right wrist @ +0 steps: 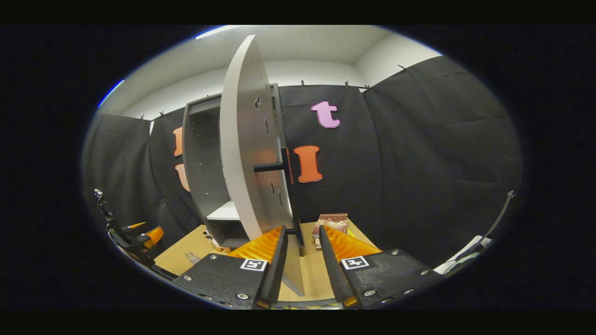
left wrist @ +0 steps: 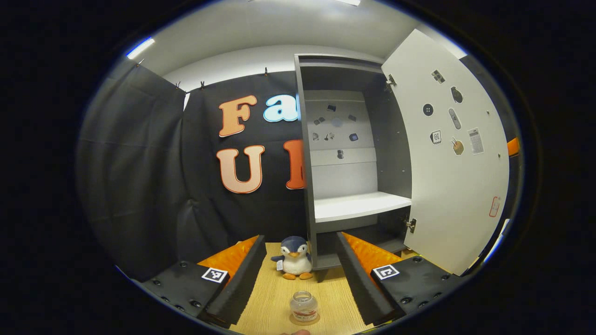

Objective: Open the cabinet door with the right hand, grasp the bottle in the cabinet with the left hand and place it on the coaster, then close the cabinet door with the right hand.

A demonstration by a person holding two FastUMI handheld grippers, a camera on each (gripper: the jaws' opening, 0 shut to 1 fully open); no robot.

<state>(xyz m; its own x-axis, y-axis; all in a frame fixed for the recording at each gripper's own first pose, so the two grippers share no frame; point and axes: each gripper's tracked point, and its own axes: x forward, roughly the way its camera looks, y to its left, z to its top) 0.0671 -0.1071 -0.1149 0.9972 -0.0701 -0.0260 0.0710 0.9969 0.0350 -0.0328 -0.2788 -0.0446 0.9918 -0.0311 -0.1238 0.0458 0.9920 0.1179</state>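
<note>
- Small clear glass bottle (left wrist: 304, 306) rests on a round tan coaster (left wrist: 304, 319), bottom centre, delivered; left gripper (left wrist: 301, 270) spread, empty.
- Right gripper (right wrist: 301, 260), spread, straddles the white cabinet door's (right wrist: 244, 153) edge, seemingly to swing it closed.

- Both views are lit evenly from overhead; a ceiling light strip (left wrist: 139, 47) is seen as a bright bluish streak at the upper left of the left gripper view, and a similar streak (right wrist: 218, 30) near the top of the right gripper view.
- The white cabinet door (left wrist: 447, 153) is rendered brightly, without blown-out glare.
- The cabinet's interior (left wrist: 344, 135) is moderately shaded, darkest under the shelf.
- Soft, short shadows are cast on the wooden surface (left wrist: 279, 298).
- Strong fisheye distortion is shown: the door's edge (right wrist: 233, 139) is bowed into a curve.
- Blue fringing is seen at the rims.
- Focus is acceptable centrally and softer toward the edges.
</note>
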